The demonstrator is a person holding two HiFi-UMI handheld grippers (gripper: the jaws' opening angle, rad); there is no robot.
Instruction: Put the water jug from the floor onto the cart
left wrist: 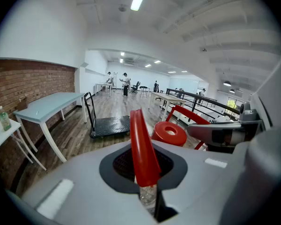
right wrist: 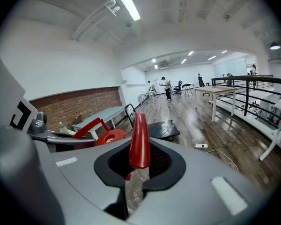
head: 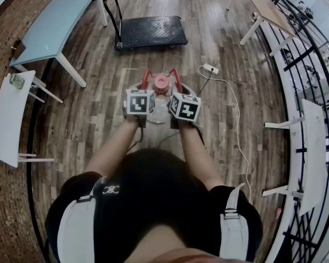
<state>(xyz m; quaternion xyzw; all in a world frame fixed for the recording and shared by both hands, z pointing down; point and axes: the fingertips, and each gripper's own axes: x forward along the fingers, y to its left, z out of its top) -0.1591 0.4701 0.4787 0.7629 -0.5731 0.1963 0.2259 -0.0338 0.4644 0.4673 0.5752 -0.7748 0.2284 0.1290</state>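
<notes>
Count: 1 clear plastic water jug with red cap (head: 161,83), 2 red curved handles (head: 146,76) on it, 1 black flat platform cart (head: 151,32). 2 grey handheld grippers - left gripper (left wrist: 147,182), right gripper (right wrist: 135,172). Also 1 pale-blue table (head: 55,29), 1 white power strip (head: 210,68), 1 small clear bottle (head: 16,81).

I see the clear plastic water jug (head: 162,109) upright, low and directly in front of me. It has a round red cap (head: 161,82) on top and two red handles (head: 147,78) rising beside the cap. The black flat platform cart (head: 151,32) stands farther ahead on the wooden floor (head: 98,108), well apart from the jug, with its black push handle (left wrist: 88,110) at its left end.
</notes>
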